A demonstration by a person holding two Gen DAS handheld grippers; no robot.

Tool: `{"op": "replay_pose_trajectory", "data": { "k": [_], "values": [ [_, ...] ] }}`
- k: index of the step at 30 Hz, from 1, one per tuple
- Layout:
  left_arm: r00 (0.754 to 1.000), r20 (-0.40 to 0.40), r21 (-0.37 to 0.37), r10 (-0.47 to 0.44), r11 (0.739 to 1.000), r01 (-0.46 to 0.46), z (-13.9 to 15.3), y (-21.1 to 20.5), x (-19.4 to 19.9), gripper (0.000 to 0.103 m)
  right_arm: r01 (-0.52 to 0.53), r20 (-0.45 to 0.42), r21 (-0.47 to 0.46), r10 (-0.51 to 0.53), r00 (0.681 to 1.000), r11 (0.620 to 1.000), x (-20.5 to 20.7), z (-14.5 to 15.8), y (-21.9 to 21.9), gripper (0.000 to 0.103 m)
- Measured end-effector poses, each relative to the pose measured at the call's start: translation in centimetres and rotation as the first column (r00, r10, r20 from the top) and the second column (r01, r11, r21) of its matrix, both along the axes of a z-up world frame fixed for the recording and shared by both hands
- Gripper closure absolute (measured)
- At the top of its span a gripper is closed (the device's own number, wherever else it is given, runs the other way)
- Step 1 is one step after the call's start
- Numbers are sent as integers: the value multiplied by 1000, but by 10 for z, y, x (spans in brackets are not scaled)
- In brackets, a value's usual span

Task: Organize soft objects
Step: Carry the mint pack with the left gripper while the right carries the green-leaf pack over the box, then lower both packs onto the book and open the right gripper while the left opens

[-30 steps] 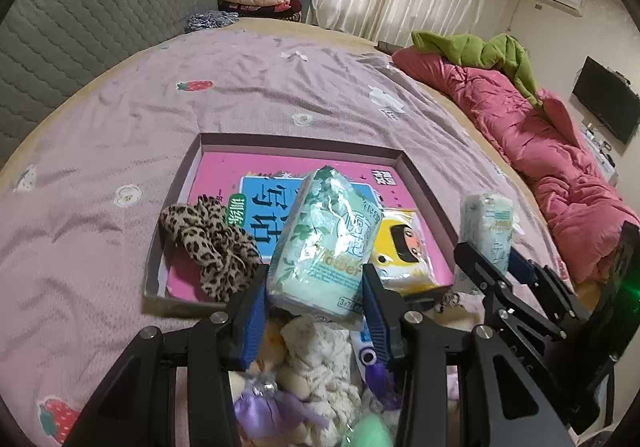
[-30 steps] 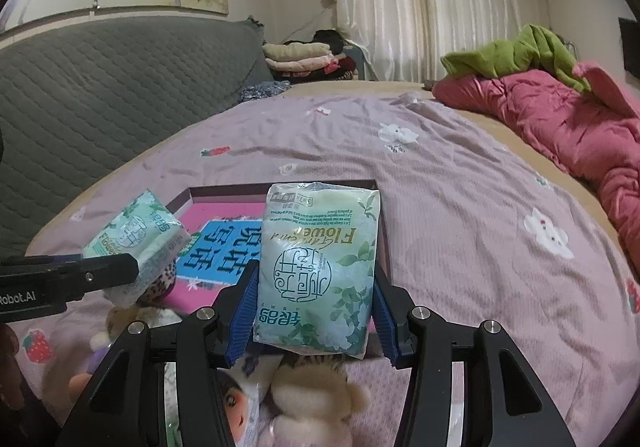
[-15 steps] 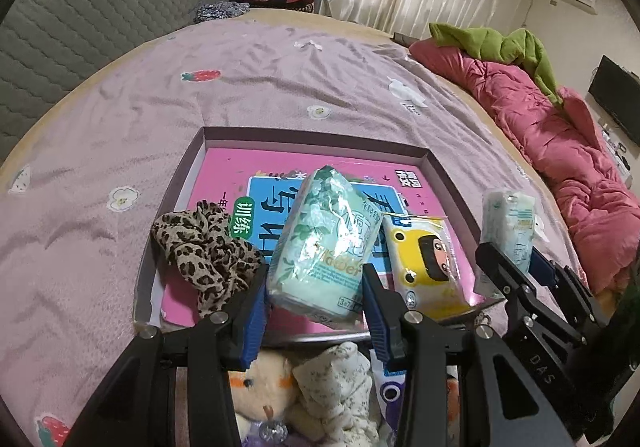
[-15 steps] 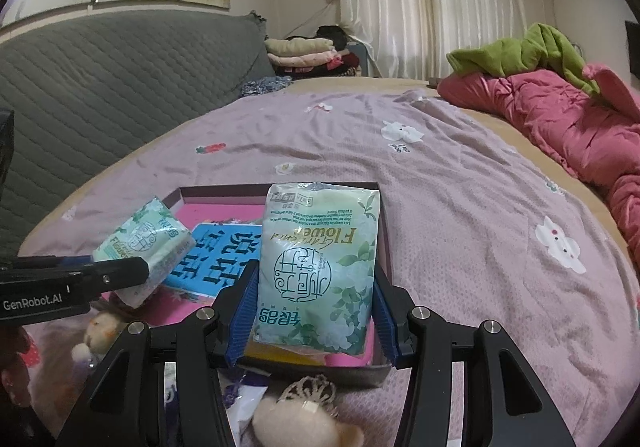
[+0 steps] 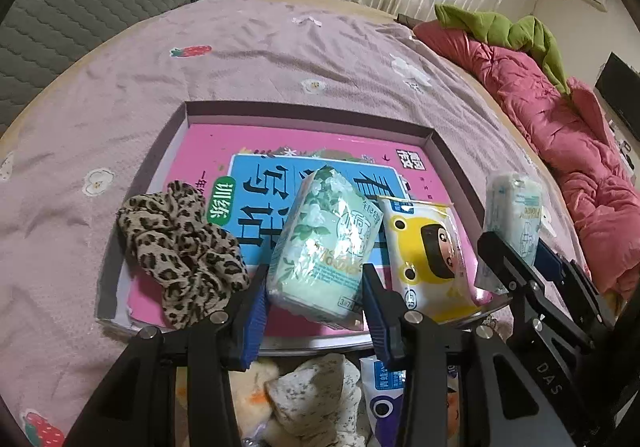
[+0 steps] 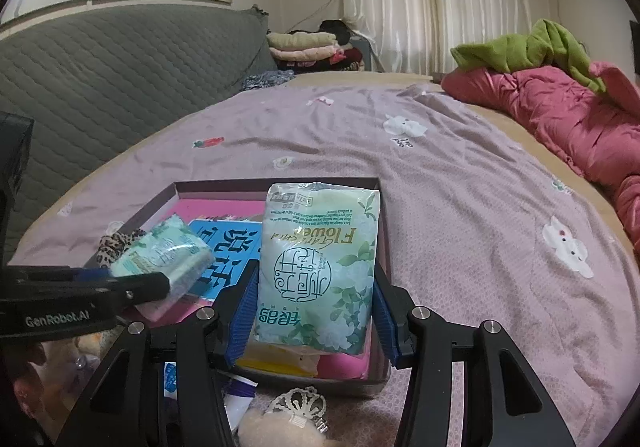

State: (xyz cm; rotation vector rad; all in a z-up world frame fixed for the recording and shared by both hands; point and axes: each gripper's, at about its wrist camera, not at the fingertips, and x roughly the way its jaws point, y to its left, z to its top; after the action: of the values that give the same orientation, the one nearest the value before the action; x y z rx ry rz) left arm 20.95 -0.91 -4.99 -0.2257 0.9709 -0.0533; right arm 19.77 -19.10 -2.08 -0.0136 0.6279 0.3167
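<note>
Gripping tissue packs (image 5: 324, 243) (image 6: 318, 271) | crown (image 6: 300, 405) — right view only

A shallow tray (image 5: 448, 151) lay on the bed (image 5: 280, 47). In it a scrunchie (image 5: 180, 247) sat left, a wipes packet (image 5: 428, 255) right, a held tissue pack (image 5: 324, 247) between them. Plush toys (image 5: 312, 399) lay before the tray.

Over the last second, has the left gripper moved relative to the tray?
Yes. The left gripper and its tissue pack have advanced over the tray's near edge.
</note>
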Motion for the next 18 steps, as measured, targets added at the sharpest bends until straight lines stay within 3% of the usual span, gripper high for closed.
{"op": "replay_pose_trajectory", "data": {
  "k": [18],
  "values": [
    [999,-37,-17,-15,1000,15,-10,-2,3,59,-13,-82,-29,10,997,999,14,-20,7,50]
  ]
}}
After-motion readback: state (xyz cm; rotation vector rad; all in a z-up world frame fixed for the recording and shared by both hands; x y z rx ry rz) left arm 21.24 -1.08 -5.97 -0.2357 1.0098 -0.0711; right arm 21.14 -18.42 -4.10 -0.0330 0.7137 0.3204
